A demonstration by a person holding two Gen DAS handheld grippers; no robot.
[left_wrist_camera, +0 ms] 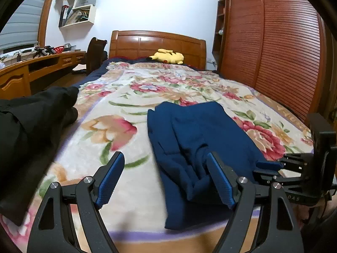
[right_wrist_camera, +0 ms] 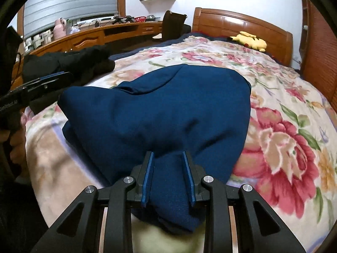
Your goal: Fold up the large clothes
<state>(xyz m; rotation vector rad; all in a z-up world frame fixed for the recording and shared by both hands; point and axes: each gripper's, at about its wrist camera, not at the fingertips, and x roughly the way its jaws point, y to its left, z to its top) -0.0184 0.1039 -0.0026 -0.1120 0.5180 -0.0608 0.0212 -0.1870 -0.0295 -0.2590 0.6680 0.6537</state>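
Looking along our right gripper [right_wrist_camera: 168, 177], we saw its blue-padded jaws closed part-way, with a bunched fold of the dark blue knit garment [right_wrist_camera: 160, 109] running between them; the cloth filled the gap and the pads pressed on it from both sides. That garment lay partly folded on the cream floral blanket [right_wrist_camera: 284, 130] covering the bed, near the foot end, its far part spread flat and its near end gathered into the grip. Our left gripper [left_wrist_camera: 166, 177] hung with its jaws wide apart and nothing between them, just above the blanket; the right-hand finger [left_wrist_camera: 221, 183] stood at the garment's near left edge, though we could not tell whether it touched. In the right wrist view a hand [right_wrist_camera: 15, 130] held that left gripper at the frame's left side. A black garment [left_wrist_camera: 35, 113] lay heaped at the bed's left edge, well apart from the blue one. Farther off, a yellow plush toy [left_wrist_camera: 167, 56] rested by the brown wooden headboard [left_wrist_camera: 155, 44], with a louvred wooden wardrobe [left_wrist_camera: 273, 42] along the right wall and a wooden desk [left_wrist_camera: 42, 63] on the left.
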